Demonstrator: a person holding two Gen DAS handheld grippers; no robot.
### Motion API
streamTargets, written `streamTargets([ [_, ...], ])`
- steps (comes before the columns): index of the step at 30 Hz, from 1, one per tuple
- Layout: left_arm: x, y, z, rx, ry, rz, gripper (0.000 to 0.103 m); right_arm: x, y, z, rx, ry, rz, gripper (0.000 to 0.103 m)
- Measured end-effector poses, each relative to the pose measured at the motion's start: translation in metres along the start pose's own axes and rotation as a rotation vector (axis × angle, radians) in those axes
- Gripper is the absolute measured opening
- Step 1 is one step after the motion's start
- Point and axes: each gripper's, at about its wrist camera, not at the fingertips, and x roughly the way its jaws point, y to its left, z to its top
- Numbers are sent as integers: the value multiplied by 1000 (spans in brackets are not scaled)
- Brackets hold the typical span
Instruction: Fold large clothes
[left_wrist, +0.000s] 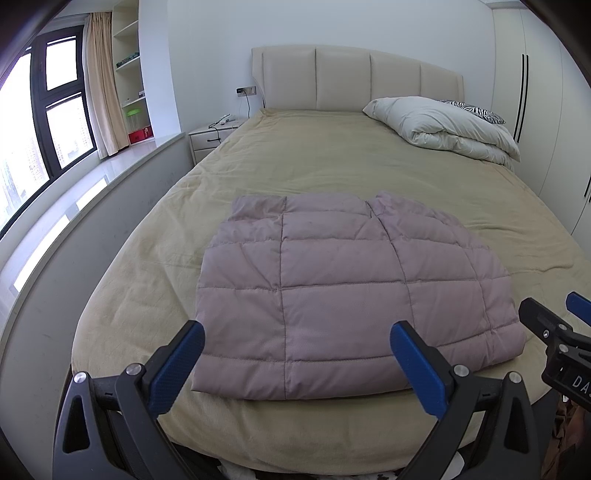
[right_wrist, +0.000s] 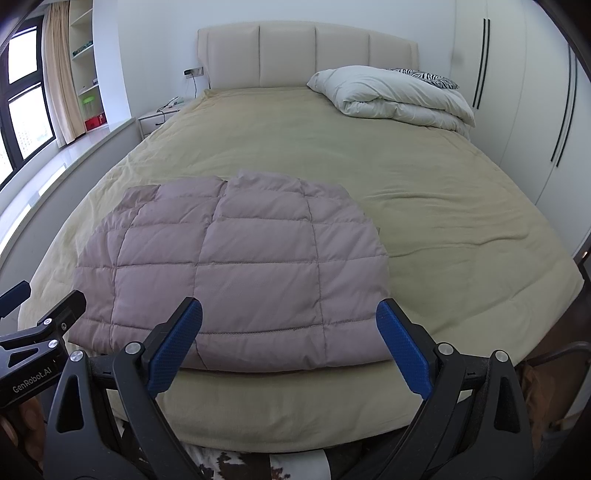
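A folded mauve quilted jacket (left_wrist: 332, 291) lies flat near the foot of a bed (left_wrist: 332, 162) covered in a tan blanket, a little toward the window side. The left tongs (left_wrist: 295, 365) hover above the bed's foot edge, blue-padded fingers spread wide and gripping nothing, framing the jacket's near hem. The right tongs (right_wrist: 288, 339) hang alongside, likewise spread and empty, with the jacket's right corner between their fingers in view. A white duvet (left_wrist: 443, 125) is bundled at the head of the bed beside a zebra-print pillow (left_wrist: 476, 110), below the padded headboard (left_wrist: 354, 77). A nightstand (left_wrist: 210, 136) stands by the window.
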Motion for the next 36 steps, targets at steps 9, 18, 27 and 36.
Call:
streamTargets([
  [9,0,0,-1,1,2,0,103,0,0,0,0,1,0,96],
  [18,1,0,-2,4,3,-2,103,0,-1,0,0,2,0,96],
  [27,2,2,-4,7,4,-4,103,0,-1,1,0,2,1,96],
  [36,2,5,-4,8,7,-8,103,2,-2,-3,-1,8,2,96],
])
